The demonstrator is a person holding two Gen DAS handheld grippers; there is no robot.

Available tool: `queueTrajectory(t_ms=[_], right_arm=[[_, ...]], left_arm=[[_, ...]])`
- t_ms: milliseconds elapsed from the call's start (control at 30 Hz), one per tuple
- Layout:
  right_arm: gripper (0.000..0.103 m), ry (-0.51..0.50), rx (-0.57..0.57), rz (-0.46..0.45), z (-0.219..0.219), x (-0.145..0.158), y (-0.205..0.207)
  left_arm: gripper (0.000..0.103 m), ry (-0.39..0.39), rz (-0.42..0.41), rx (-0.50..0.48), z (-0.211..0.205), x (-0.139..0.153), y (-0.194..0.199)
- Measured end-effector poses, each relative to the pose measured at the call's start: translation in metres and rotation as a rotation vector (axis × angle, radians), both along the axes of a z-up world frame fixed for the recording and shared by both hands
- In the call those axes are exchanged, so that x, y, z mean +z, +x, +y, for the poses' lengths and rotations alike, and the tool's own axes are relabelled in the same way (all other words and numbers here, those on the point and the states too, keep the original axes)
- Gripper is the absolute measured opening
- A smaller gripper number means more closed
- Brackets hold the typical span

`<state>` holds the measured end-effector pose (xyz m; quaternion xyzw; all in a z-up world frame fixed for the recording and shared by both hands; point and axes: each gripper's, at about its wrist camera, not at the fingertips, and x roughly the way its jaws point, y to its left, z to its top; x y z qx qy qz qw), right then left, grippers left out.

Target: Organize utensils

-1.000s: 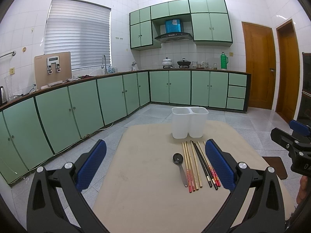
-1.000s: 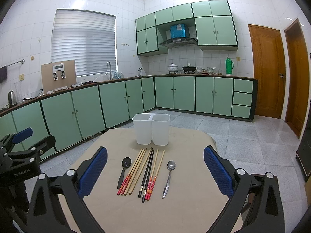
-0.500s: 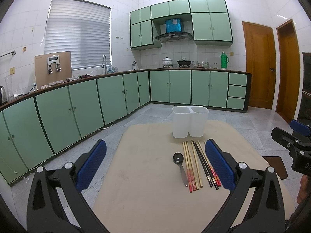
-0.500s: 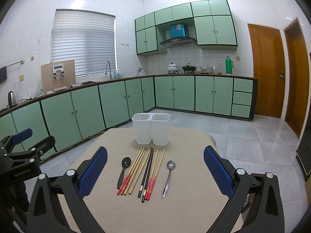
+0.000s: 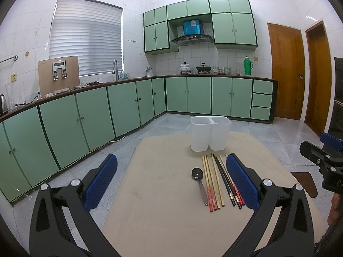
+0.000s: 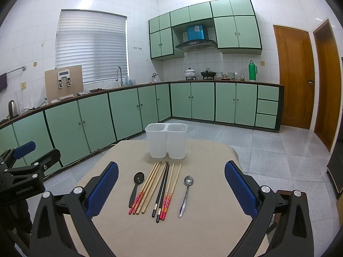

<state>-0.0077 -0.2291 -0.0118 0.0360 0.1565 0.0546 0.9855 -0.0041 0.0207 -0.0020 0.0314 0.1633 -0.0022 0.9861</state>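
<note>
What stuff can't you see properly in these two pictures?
- Silver spoon: hidden in the left wrist view by the left gripper's right blue finger.
- Inside of the white holder: both views look from too low; its walls hide the bottom.
- Small jars on the far counter: too small to identify.
- Right gripper: cut off by the left wrist view's right edge.

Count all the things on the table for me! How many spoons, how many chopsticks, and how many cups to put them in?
Spoons: 2, one black spoon and one silver spoon
Chopsticks: 8
White two-compartment holder: 1
Total: 11
</note>
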Motion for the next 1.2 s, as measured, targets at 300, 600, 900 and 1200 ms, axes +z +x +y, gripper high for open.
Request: queueTrajectory(t_ms=[300, 600, 900, 1200], right_arm=[[0.097, 0.0, 0.0, 0.001, 0.0, 0.0, 0.0], [0.097, 0.001, -0.001, 0.005, 0.002, -0.004, 0.002], [0.097, 0.005, -0.004, 0.008, -0.001, -0.015, 0.007], [0.097, -0.003, -0.021, 0.058, -0.006, -0.025, 0.031]], left_arm=[[0.098, -0.002, 0.003, 0.0, 0.004, -0.003, 0.0], [0.098, -0.003, 0.007, 0.002, 0.004, -0.007, 0.002], [0.098, 0.001, 0.019, 0.004, -0.002, -0.007, 0.011], [0.098, 0.009, 0.049, 0.018, -0.002, -0.015, 0.03]])
